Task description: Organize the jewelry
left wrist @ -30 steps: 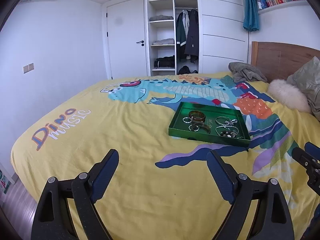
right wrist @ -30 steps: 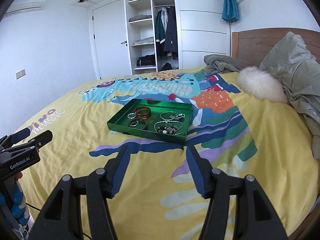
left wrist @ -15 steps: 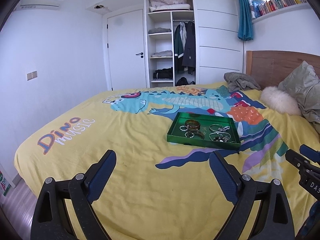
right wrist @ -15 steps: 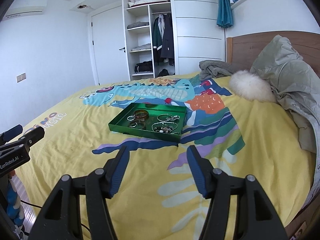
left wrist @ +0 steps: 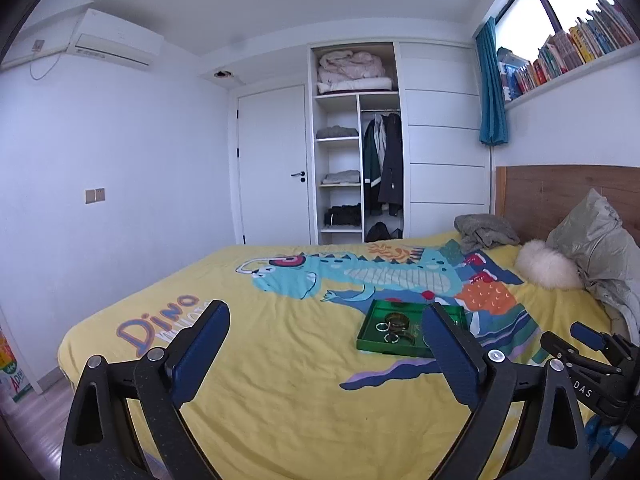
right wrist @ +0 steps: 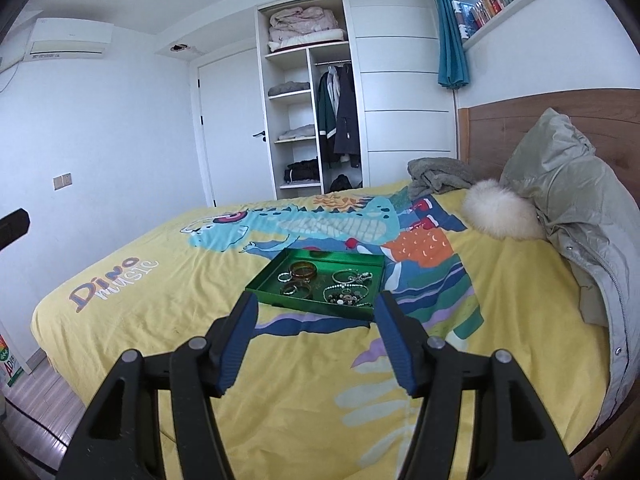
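Note:
A green tray (right wrist: 262,293) lies on the yellow dinosaur bedspread, mid-bed. It holds several bracelets and rings: a brown bangle (right wrist: 304,269), silver rings (right wrist: 284,278) and a beaded bracelet (right wrist: 345,296). The tray also shows in the left wrist view (left wrist: 366,334), partly hidden behind my left gripper's right finger. My right gripper (right wrist: 316,312) is open and empty, held above the bed short of the tray's near edge. My left gripper (left wrist: 326,326) is open and empty, further back from the tray. The right gripper's body shows in the left wrist view (left wrist: 588,364).
A grey-green jacket (right wrist: 580,216), a white fluffy cushion (right wrist: 500,214) and a grey bundle of cloth (right wrist: 436,178) lie by the wooden headboard (right wrist: 520,120). An open wardrobe (right wrist: 312,112) and a door (right wrist: 228,128) stand behind the bed.
Both grippers have pulled back and tilted up, so the tray looks smaller and further away. Both stay open and empty.

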A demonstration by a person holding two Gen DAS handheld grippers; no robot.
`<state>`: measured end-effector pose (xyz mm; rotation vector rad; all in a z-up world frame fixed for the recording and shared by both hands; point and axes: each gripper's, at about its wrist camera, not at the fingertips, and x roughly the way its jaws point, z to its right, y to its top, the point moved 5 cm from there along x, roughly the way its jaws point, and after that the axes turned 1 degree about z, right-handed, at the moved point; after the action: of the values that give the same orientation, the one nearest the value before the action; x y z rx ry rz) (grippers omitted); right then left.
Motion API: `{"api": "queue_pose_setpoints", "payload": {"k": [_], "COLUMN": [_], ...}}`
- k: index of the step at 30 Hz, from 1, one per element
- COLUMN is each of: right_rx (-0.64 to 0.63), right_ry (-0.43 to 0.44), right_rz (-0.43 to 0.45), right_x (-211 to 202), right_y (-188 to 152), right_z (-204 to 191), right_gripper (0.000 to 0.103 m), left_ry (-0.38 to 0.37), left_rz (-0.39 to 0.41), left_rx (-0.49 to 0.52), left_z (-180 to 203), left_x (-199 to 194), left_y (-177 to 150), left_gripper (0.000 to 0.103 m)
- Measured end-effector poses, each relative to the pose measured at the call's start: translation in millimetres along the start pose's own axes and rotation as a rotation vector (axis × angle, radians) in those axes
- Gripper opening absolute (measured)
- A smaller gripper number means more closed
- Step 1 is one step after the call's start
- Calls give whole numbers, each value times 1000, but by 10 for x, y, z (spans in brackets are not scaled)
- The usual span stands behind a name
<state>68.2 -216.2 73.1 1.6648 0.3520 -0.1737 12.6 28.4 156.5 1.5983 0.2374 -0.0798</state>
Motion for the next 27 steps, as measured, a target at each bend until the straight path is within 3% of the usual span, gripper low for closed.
{"api": "queue_pose_setpoints", "payload": {"k": [6, 15, 27], "right_rx": [6, -33, -34], "right_ry": [18, 27, -5], "right_rz": [47, 35, 37], "right_x": [-153, -249, -293], "right_y": [209, 137, 132], "right_z": [-96, -219, -115], "right_gripper": [59, 60, 60], "left_ry": [10, -25, -147], "left_rz": [12, -101, -110], "left_rx": [-23, 2, 37], "left_z": [-195, 62, 508], "left_x": [-160, 230, 292], "left_y": [233, -289, -398], "left_gripper": [98, 98, 98]}}
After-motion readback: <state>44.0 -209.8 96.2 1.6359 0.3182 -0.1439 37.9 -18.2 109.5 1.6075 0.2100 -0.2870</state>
